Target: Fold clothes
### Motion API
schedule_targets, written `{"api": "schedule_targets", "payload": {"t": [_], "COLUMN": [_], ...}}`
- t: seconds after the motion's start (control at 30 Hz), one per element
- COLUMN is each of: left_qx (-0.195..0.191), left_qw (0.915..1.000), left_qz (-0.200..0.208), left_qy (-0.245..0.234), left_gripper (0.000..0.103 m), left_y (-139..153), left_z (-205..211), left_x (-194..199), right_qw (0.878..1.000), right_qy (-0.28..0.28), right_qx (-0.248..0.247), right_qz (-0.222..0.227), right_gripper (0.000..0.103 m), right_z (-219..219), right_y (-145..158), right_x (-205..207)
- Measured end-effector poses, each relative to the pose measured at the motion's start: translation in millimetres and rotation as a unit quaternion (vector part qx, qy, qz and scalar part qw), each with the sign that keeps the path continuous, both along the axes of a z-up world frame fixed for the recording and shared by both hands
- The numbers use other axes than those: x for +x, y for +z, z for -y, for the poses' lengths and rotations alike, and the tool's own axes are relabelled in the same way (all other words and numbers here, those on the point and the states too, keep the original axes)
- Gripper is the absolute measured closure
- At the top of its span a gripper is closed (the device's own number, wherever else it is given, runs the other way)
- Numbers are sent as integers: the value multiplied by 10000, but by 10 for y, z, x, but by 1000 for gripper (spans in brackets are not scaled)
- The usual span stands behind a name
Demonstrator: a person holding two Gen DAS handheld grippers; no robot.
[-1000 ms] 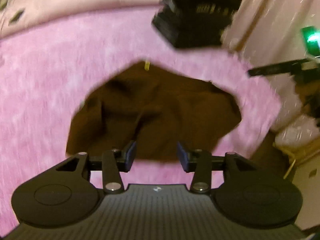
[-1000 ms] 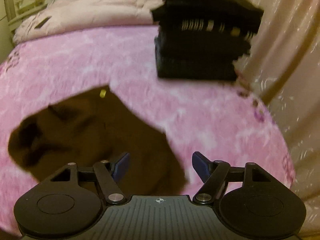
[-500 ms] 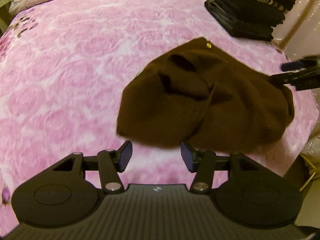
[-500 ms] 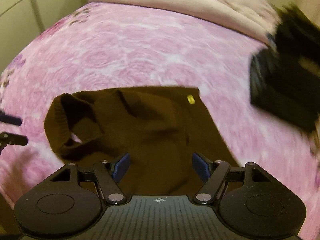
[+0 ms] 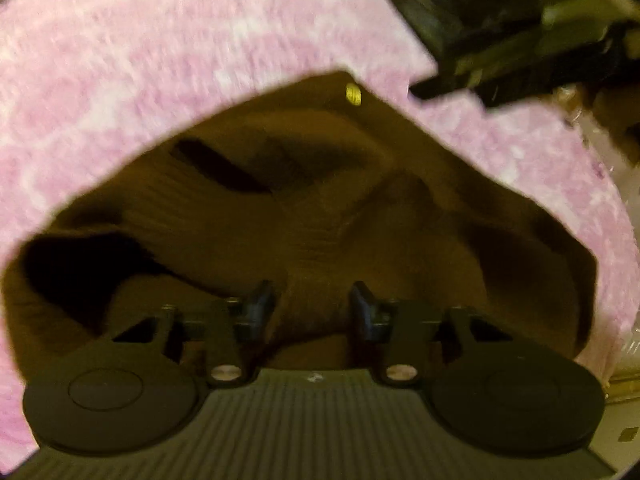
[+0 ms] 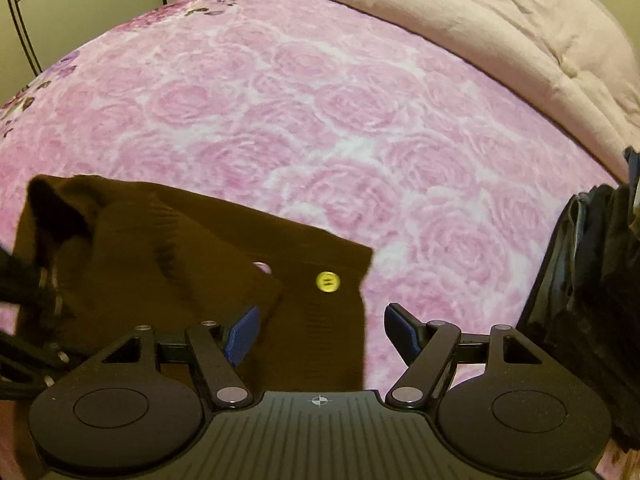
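— Brown knit is what we see most of: the sweater (image 5: pixel 320 208) lies rumpled on the pink rose blanket (image 6: pixel 320 100), filling the lower middle of the left wrist view.

— And our tongs?

— We hold the left gripper (image 5: pixel 312 304) low over the sweater, jaws apart with a raised fold of knit between them; nothing is pinched. The picture is blurred, so we cannot tell whether the fingers (image 5: pixel 258 304) touch the cloth.

— The right one?

— We see the right gripper (image 6: pixel 320 332) open wide at the bottom of its frame. Its blue left pad (image 6: pixel 242 334) sits over the sweater's edge, and its right pad over bare blanket. The sweater's straight edge runs down between them.

— Where is the button?

— We spot a yellow button (image 6: pixel 327 281) near the sweater's corner, just above the right gripper's gap. In the left view it sits at the top of the sweater, centre-right.

— Anything else on the bed?

— We see a pale pink quilt (image 6: pixel 480 20) bunched across the upper right of the right view, and a dark pile of clothes (image 6: pixel 592 300) at the right edge. In the upper right of the left view we see the other gripper, dark and blurred, above the blanket.
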State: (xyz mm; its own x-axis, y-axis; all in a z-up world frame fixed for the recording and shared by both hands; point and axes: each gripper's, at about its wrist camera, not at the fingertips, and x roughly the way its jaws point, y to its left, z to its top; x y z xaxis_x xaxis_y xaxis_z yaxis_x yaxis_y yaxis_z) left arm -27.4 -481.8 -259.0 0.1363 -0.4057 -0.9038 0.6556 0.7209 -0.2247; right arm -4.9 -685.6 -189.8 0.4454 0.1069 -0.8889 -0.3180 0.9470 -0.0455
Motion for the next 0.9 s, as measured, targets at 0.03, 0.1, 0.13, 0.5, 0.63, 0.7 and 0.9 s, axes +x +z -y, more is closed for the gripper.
{"api": "schedule_targets", "payload": {"t": [0.03,0.1,0.13,0.5,0.63,0.7,0.9], "left_qx": [58,46,-1,1003,997,853,189], "left_qw": [9999,9999,9999,9746,9543,9500,9442], "left_qz": [-75,-72,-28,-256,-468,-462,-69], "left_qy": [-36,-113,-131,1984,2778,2969,3287], "left_gripper": [100,100,100,100,96,90,62], "left_y": [-25,55,147,960,783,718,792], "left_z": [33,-8,-81,-2208,-2589,-2593,-2480], "left_x": [-30,-147,-228,-1212,-1341,-1395,-1633], "right_qw": [10000,9999,9996,9740,9468,9257,8605], "right_qy": [18,54,144,2031,3102,3715,5064], "right_qx": [50,149,220,1001,859,704,345], "right_qz": [-22,-67,-87,-114,-36,-81,-441], "right_gripper": [31,31,31,31,31,31,31], "right_z": [48,143,118,-1234,-1871,-2146,-2624], "right_y": [-9,-27,-24,12,-68,-133,-462], "right_x": [31,92,109,297,287,228,-87]}}
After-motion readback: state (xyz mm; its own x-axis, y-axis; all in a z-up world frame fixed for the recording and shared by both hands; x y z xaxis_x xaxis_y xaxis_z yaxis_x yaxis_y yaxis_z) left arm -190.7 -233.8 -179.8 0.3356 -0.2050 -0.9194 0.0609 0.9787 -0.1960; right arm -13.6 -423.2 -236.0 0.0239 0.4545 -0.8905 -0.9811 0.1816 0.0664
